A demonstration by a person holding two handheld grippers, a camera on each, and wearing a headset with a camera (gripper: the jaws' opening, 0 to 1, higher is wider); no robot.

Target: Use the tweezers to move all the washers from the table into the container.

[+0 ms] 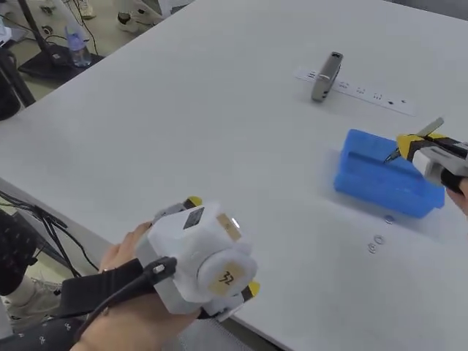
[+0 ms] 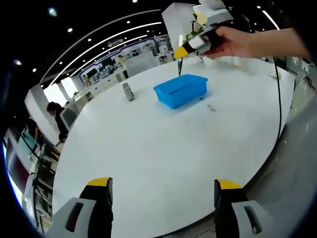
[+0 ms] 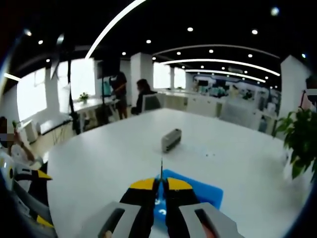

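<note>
Right tongs [image 1: 411, 144] clamp tweezers [image 1: 393, 156] over container [image 1: 365, 186]; washers [image 1: 378, 240] just beside.

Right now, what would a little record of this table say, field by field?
Table: white table
Container: blue container, open top
Washers: a few washers on the table beside the container
Right tongs: shut on the tweezers, tip over the container
Left tongs: open, holding nothing, near the table edge
Other: grey device beyond the container
</note>
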